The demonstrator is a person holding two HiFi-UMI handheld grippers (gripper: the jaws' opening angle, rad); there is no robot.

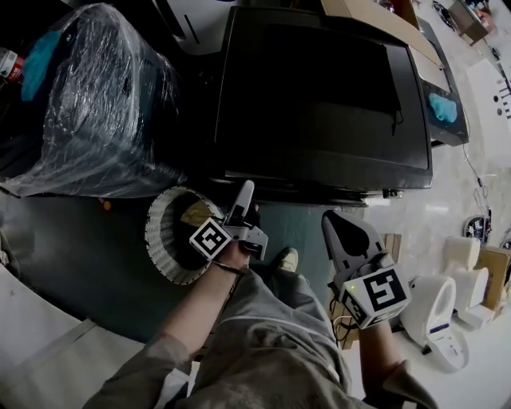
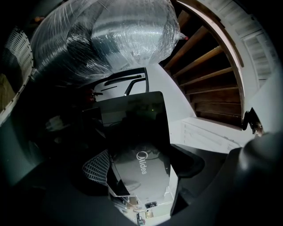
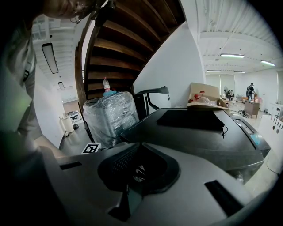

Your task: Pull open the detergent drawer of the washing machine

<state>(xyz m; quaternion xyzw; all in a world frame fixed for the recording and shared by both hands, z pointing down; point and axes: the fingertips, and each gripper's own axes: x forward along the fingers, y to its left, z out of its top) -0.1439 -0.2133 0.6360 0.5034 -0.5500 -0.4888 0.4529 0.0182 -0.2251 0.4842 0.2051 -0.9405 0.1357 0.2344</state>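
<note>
The dark washing machine [image 1: 319, 96] fills the middle of the head view, seen from above; its front face is hidden there. My left gripper [image 1: 245, 188] is turned on its side with its tips at the machine's front top edge. In the left gripper view the left gripper [image 2: 146, 173] is open, and a silver front panel with a Midea logo [image 2: 142, 161] lies between its jaws; I cannot tell whether they touch it, nor make out the drawer's outline. My right gripper [image 1: 329, 218] hangs lower right, off the machine. In its own view the right gripper [image 3: 135, 169] is shut on nothing.
A plastic-wrapped appliance [image 1: 88, 104] stands left of the machine. A round woven basket [image 1: 172, 236] sits on the floor under my left hand. A cardboard box [image 1: 375, 16] and a blue cloth [image 1: 443, 106] lie at the machine's right. White fixtures [image 1: 435, 307] stand at the lower right.
</note>
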